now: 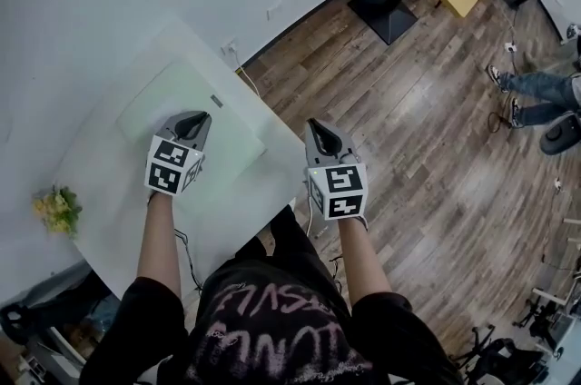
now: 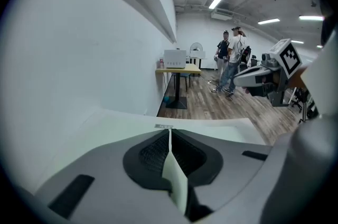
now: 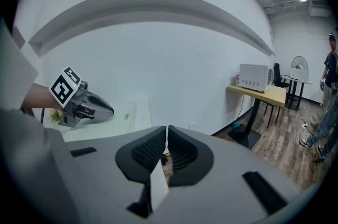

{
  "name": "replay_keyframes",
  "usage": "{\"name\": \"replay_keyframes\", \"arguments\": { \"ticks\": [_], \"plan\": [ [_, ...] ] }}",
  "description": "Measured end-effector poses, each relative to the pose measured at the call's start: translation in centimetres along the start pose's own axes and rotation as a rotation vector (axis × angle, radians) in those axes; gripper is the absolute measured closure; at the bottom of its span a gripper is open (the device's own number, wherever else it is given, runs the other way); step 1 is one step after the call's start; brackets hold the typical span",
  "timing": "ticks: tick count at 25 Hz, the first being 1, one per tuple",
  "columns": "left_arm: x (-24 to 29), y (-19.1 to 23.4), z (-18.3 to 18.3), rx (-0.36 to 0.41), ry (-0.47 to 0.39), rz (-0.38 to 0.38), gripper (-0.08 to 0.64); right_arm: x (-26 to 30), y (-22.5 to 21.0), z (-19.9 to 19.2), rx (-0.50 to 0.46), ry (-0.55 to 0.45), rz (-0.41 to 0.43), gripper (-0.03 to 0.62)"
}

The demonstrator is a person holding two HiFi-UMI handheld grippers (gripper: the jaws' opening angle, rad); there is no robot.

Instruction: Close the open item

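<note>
Head view shows the person holding both tools out over a white table (image 1: 229, 203) that stands against a white wall. The left gripper (image 1: 195, 122) hangs above a pale green mat (image 1: 177, 91) on the far half of the tabletop. Its jaws are pressed together with nothing between them, as the left gripper view (image 2: 169, 133) confirms. The right gripper (image 1: 315, 127) hangs just off the tabletop's right edge, over the wooden floor (image 1: 408, 129). Its jaws also meet on nothing (image 3: 166, 130). Both tools point away from the person toward the wall, their tips leaning slightly toward each other.

The only print I can make out is the black-and-white square pattern on each marker cube (image 1: 172, 165) (image 1: 338, 191). A small grey label (image 1: 216, 101) lies on the mat near the tabletop's right edge, too small to read. The pink lettering on the person's black shirt (image 1: 272, 329) is not legible to me.

A bunch of yellow-green flowers (image 1: 56, 211) lies at the tabletop's left edge. Which thing here stands open I cannot tell, nor where it lies or how its long axis runs.

Across the room a white microwave (image 3: 255, 77) sits on a yellow desk (image 3: 264, 93).
</note>
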State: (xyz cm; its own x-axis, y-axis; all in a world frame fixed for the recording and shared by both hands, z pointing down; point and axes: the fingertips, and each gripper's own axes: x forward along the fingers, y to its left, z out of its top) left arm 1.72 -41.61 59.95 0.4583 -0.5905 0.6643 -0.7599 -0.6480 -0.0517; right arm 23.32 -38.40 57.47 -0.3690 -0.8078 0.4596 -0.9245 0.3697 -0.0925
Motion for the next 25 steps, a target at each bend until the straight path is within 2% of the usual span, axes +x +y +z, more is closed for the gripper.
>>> {"name": "replay_keyframes", "arguments": {
  "ticks": [9,25],
  "plan": [
    [-7.5,3.2,0.0,-0.123,-0.183,0.129,0.536,0.8,5.0,2.6,-0.046,-0.028,0.060,0.566],
    [-22.4,9.2,-5.4,-0.234,-0.342,0.385,0.545,2.8,18.8,8.0,-0.159,-0.095,0.229,0.566]
  ]
}}
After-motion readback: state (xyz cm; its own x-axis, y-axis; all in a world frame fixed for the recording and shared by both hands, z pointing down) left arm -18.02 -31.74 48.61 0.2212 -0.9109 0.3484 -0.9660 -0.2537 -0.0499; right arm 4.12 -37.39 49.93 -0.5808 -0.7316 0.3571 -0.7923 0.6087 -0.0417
